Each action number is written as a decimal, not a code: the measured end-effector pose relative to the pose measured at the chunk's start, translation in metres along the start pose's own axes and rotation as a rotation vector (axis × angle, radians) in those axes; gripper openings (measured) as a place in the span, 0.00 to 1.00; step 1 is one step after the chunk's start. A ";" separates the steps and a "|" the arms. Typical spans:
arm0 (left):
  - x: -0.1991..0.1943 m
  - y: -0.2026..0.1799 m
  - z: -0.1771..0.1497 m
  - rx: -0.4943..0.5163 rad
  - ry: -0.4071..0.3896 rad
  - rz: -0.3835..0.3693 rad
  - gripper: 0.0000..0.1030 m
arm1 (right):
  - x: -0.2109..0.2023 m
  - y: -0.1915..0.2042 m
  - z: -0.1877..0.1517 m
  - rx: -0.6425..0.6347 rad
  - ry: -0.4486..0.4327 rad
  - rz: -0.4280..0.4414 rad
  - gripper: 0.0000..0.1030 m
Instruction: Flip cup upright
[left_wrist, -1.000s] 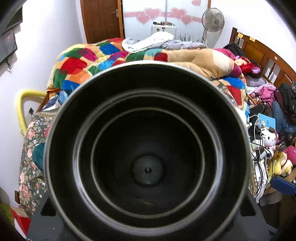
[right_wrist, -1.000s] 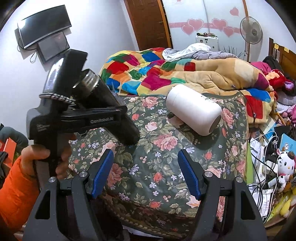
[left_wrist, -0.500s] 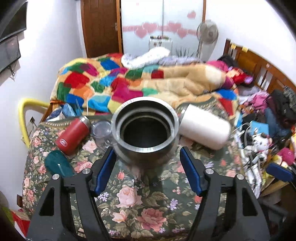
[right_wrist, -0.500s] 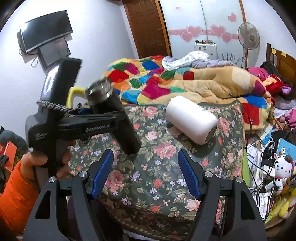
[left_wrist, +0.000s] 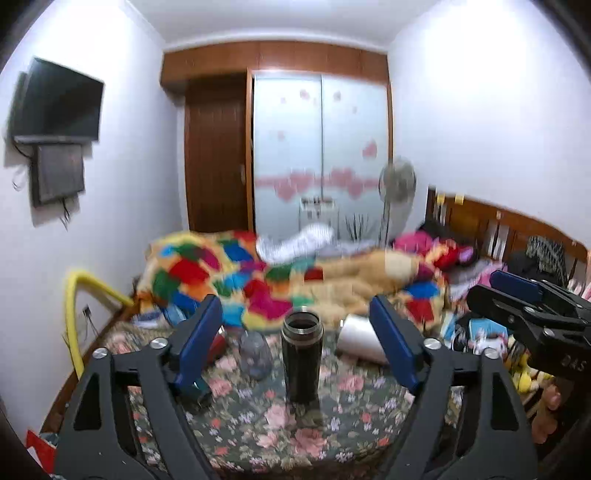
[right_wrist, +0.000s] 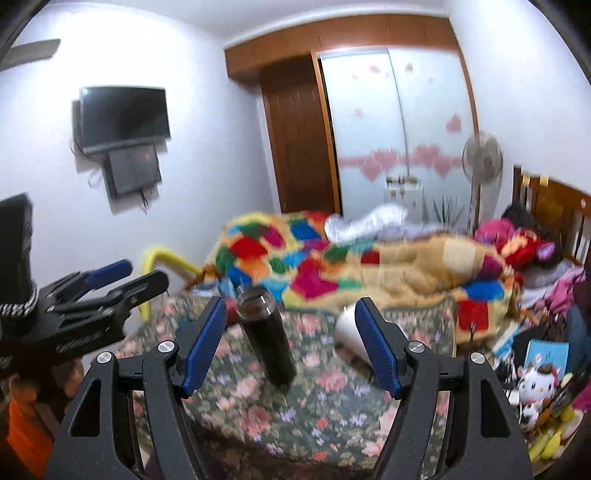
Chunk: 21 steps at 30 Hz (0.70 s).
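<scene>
A tall black cup with a steel rim (left_wrist: 302, 360) stands upright, mouth up, on the flowered table cloth (left_wrist: 354, 421). It also shows in the right wrist view (right_wrist: 266, 334). My left gripper (left_wrist: 295, 349) is open and empty, pulled back from the cup, with its blue pads either side of it in the view. My right gripper (right_wrist: 291, 341) is open and empty, to the right of the cup and back from it. Each gripper shows in the other's view: the right gripper (left_wrist: 532, 314) and the left gripper (right_wrist: 85, 306).
A white cup (left_wrist: 360, 338) lies on its side behind and right of the black one. A clear glass (left_wrist: 255, 354), a red bottle (left_wrist: 218, 341) and a dark green item (left_wrist: 197, 391) sit on the left. A bed with a patchwork quilt (left_wrist: 258, 284) is behind.
My left gripper set the black cup down upright, opened and pulled back from it. Both views have risen and backed away from the table.
</scene>
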<state>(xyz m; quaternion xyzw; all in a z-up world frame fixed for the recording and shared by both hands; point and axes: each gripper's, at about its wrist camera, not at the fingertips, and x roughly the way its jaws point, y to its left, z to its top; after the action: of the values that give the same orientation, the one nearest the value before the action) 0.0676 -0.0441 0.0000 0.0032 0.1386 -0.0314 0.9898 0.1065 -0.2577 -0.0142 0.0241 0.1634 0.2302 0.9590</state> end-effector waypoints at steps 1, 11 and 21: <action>-0.014 0.000 0.002 -0.002 -0.038 0.008 0.84 | -0.008 0.005 0.003 -0.005 -0.028 0.000 0.67; -0.071 0.000 -0.006 -0.040 -0.178 0.079 0.97 | -0.059 0.041 0.004 -0.054 -0.224 -0.068 0.87; -0.081 -0.007 -0.014 -0.032 -0.199 0.104 1.00 | -0.064 0.040 -0.001 -0.056 -0.229 -0.107 1.00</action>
<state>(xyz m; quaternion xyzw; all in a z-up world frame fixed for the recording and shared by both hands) -0.0147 -0.0461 0.0087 -0.0086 0.0399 0.0219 0.9989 0.0350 -0.2508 0.0089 0.0147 0.0477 0.1788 0.9826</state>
